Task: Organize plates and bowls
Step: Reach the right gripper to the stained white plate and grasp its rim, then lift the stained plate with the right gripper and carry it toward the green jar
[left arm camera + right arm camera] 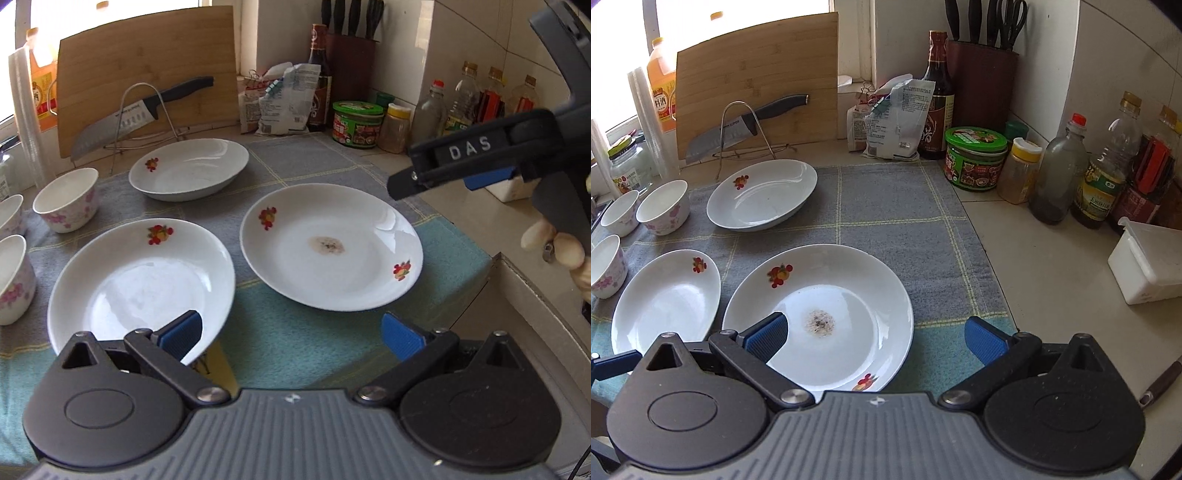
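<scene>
1. Porcelain bowls with pink flowers stood at the far left of the worktop [1034, 266]: one bowl [66, 199] on the grey cloth [879, 206] and others cut off at the frame edge, close together but not stacked.
2. Next came the near-left plate [140, 284], empty, lying partly under the left hand-held gripper [291, 334]. That gripper's blue pads stood wide apart, holding nothing; the left pad hung over the plate's near rim, and I could not tell whether it touched.
3. Behind, a third plate [188, 168] sat alone near the cutting board [147, 74] and the knife [140, 114] on its wire rack.
4. To the right lay the stained plate [820, 314], with a brown speckled patch in its middle. The right hand-held gripper [875, 341] hovered over its near edge, fingers spread wide and empty.
5. Bottles and jars crowded the far right, well apart from the plates.
6. Judged risks: glazed rims are thin and slick, so a shallow pinch could let a plate slip and chip against its neighbour; stacking the stained plate would soil a clean one; the loose cloth could drag and shift the bowls.
</scene>
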